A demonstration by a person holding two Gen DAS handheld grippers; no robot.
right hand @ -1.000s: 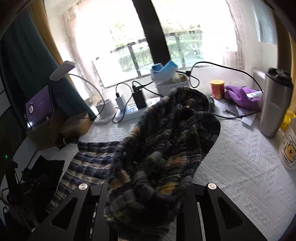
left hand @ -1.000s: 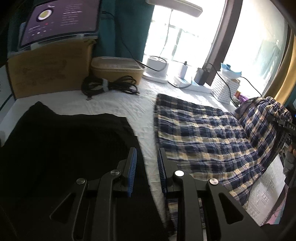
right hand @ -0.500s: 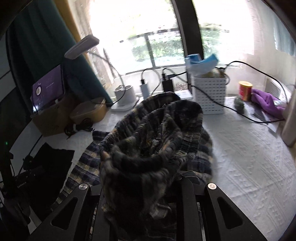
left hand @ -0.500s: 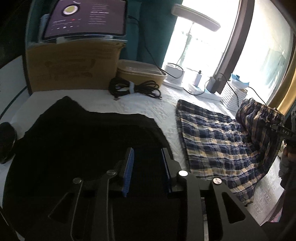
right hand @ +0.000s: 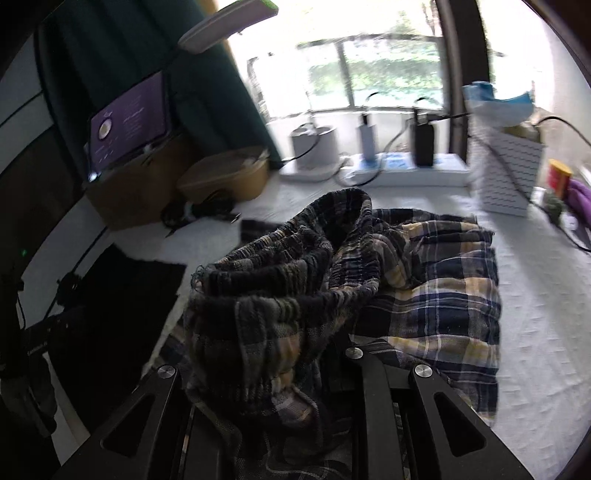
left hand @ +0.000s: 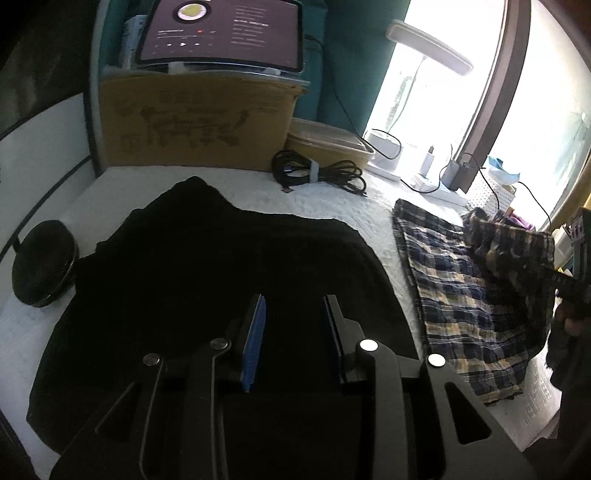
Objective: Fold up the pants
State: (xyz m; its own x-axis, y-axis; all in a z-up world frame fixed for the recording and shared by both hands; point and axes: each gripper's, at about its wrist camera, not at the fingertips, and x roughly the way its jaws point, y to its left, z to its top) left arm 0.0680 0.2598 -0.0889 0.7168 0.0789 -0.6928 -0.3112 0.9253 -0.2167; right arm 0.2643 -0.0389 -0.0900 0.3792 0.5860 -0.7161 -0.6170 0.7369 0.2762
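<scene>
Where daylight floods in, white quilted tabletop [left hand: 325,203] below the window [right hand: 384,74].

Navy/yellow plaid pants [right hand: 436,295], black garment [left hand: 221,280], white textured cloth [left hand: 325,199], prob. teal curtain [left hand: 343,74].

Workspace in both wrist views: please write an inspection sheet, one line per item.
Surface: white quilted table cover.
Job's things: blue-and-yellow plaid pants, one end lifted and bunched; flat black garment.
Clutter: brown cardboard box, tablet with lit screen, tan lidded container, round black case.
Grippers: left gripper open above the black garment, nothing between its fingers; right gripper shut on the plaid pants.
Cables: coiled black cable.
Surroundings: bright window, teal curtain.
</scene>
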